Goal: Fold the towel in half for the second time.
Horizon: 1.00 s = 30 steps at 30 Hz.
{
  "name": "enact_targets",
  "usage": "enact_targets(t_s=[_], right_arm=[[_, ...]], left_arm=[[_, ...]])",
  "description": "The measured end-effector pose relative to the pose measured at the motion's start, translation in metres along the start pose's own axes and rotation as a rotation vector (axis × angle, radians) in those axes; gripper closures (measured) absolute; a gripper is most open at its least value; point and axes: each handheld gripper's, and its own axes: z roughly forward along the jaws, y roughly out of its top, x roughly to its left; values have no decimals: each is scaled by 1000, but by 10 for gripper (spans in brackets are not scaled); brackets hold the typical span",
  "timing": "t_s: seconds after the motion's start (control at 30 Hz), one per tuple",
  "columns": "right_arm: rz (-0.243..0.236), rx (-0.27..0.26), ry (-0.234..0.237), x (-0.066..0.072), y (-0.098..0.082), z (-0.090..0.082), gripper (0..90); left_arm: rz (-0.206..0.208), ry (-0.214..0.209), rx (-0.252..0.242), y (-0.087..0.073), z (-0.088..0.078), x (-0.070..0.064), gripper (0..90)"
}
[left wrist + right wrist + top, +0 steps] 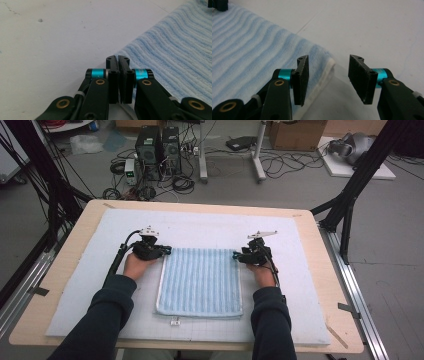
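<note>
1. Towel (200, 281): lies flat on the white mat (90, 270), between your two grippers.
2. Your left gripper (118, 60): jaws clenched at the towel's far left corner; whether cloth is pinched is hidden.
3. Your right gripper (328, 62): jaws apart, straddling the far right corner, not gripping.
</note>
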Motion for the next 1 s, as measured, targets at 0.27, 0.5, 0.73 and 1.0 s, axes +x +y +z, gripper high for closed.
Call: enact_targets(t_s=[0.27, 0.5, 0.73, 1.0], right_arm=[[-43, 62, 10, 11, 16, 20, 679], [-38, 80, 6, 15, 17, 21, 838], [-79, -28, -76, 16, 30, 17, 845], [-80, -125, -102, 16, 37, 5, 844]], left_arm=[[-2, 0, 2, 0, 0, 0, 868], [-28, -3, -23, 1, -2, 3, 870], [-34, 24, -127, 19, -9, 12, 872], [-28, 3, -209, 32, -19, 10, 871]])
